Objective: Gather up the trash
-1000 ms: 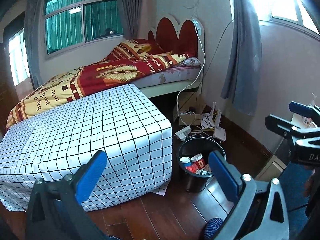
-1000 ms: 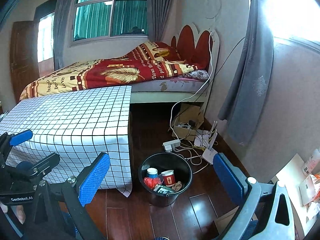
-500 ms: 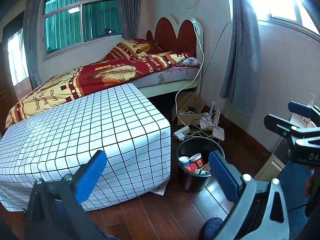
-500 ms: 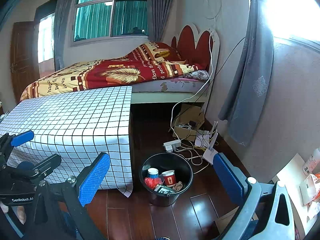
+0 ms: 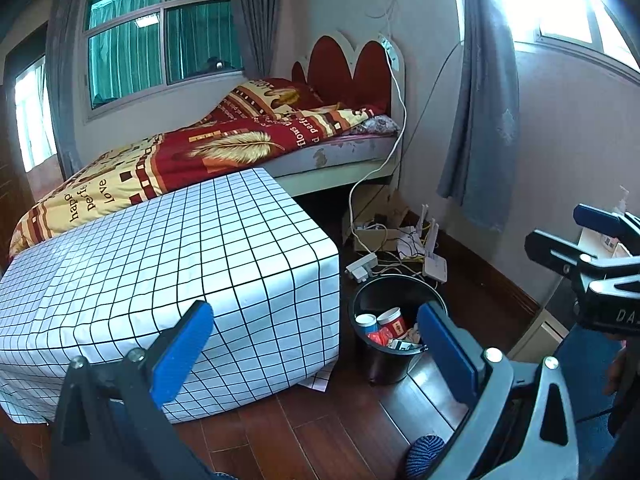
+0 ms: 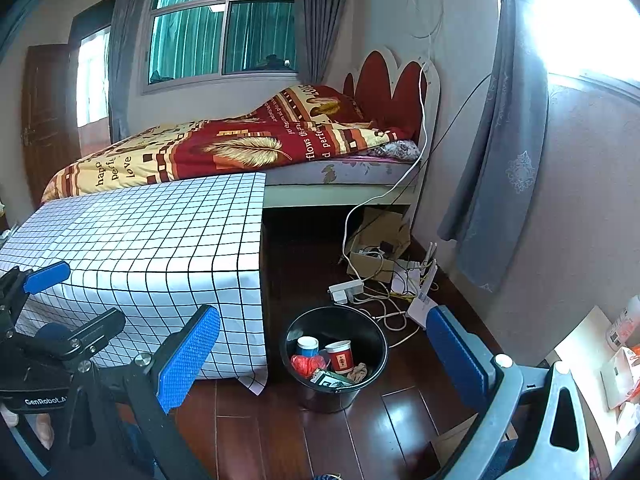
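The bench is covered in white cloth ruled with a black grid. A black bin is seen on dark reddish-brown floorboards; in it are a red cup with a white rim, a blue-and-white cup and crumpled red wrapping. The bed's blanket is patterned in deep red and yellow — golden feathers, small squares, lettering. The headboard is dark red, edged in white. Grey curtains with a pale motif are hung, and green ones are seen behind the window. Blue pads on black frames are carried by the left gripper and the right gripper.
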Motion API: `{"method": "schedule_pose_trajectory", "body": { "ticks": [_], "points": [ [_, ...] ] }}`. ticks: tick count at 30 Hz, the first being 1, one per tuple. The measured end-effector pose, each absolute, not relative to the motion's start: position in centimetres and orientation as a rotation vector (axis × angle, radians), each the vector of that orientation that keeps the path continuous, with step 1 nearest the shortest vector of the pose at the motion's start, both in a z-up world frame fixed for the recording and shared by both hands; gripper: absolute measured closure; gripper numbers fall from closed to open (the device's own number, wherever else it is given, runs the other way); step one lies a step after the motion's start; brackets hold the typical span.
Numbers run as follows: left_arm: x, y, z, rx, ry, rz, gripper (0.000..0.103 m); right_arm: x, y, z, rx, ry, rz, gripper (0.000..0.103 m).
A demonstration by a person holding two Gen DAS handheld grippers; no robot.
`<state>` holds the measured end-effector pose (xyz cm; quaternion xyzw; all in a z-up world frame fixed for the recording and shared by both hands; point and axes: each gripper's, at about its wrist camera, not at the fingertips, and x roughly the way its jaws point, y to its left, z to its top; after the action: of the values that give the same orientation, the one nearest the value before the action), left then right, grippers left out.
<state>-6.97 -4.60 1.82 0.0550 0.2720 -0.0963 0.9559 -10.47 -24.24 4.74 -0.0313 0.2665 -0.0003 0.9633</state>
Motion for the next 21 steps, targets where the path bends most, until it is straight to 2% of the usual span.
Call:
{"method": "schedule_pose_trajectory", "body": {
  "ticks": [21],
  "points": [
    [-6.87, -4.55, 1.97, 0.111, 0.555, -0.205, 0.001, -10.45, -24.18, 4.70, -0.067, 0.535, 0.001, 0.000]
  ]
}}
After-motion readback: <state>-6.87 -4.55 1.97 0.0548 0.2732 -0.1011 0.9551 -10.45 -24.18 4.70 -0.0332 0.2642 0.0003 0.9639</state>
